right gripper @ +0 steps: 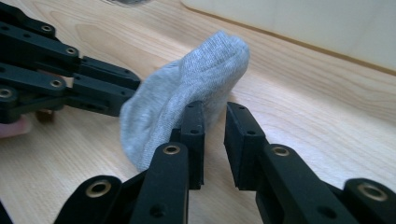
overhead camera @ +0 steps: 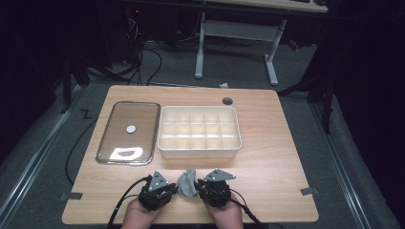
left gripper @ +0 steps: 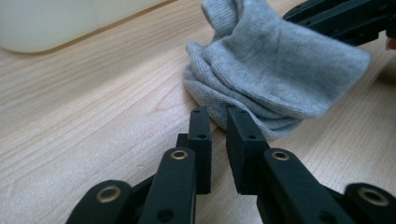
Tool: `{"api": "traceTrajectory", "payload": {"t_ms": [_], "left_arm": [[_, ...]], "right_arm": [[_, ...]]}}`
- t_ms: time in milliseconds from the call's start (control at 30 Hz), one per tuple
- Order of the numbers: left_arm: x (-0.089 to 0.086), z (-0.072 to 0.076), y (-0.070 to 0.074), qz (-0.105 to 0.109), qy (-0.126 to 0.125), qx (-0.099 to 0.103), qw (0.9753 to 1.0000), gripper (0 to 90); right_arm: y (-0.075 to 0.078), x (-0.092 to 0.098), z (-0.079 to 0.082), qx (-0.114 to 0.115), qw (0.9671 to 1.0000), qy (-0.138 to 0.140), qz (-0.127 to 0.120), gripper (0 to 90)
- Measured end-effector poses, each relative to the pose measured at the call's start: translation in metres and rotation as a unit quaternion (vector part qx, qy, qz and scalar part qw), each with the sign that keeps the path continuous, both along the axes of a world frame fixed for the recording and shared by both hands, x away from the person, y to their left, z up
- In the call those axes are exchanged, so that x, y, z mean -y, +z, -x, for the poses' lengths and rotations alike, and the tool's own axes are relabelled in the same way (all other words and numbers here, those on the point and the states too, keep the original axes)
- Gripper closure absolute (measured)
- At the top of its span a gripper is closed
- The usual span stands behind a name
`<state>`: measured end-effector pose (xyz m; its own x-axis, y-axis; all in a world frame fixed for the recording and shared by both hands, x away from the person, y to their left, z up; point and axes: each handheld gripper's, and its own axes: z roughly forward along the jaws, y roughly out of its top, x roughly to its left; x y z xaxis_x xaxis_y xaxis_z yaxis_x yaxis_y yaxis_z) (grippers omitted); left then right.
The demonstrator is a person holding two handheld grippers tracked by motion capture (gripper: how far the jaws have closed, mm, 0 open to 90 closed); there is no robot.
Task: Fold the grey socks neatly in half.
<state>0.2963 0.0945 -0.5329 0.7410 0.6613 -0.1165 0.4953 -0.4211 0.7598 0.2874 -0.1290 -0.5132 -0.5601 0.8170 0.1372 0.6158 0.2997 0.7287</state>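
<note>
Two hand-held grippers, left (left gripper: 218,116) and right (right gripper: 214,112), flank the grey sock (overhead camera: 187,182), jaws narrowly parted; grasp unclear.

The sock (overhead camera: 187,183) lies between both grippers, before the divided tray (overhead camera: 198,150); lid (overhead camera: 128,133) at its left.

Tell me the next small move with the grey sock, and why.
Probably ease the left tongs forward and shut them on the sock's folded edge. Their jaws stand slightly apart with the fold just at the tips, not clamped, while the right tongs sit at the sock's other side. The sock is bunched on the table, in front of the divided tray.
</note>
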Motion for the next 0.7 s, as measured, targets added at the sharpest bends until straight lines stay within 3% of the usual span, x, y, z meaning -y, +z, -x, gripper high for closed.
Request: {"api": "traceTrajectory", "payload": {"t_ms": [333, 700], "left_arm": [[0.008, 0.004, 0.001, -0.003, -0.011, 0.011, 0.9999, 82.9], [0.029, 0.004, 0.002, 0.006, -0.043, 0.014, 0.9989, 85.9]], "right_arm": [[0.006, -0.007, 0.0, 0.009, 0.9999, 0.006, 0.008, 78.5], [0.007, -0.005, 0.008, 0.012, 0.9999, -0.002, 0.006, 78.5]]}}
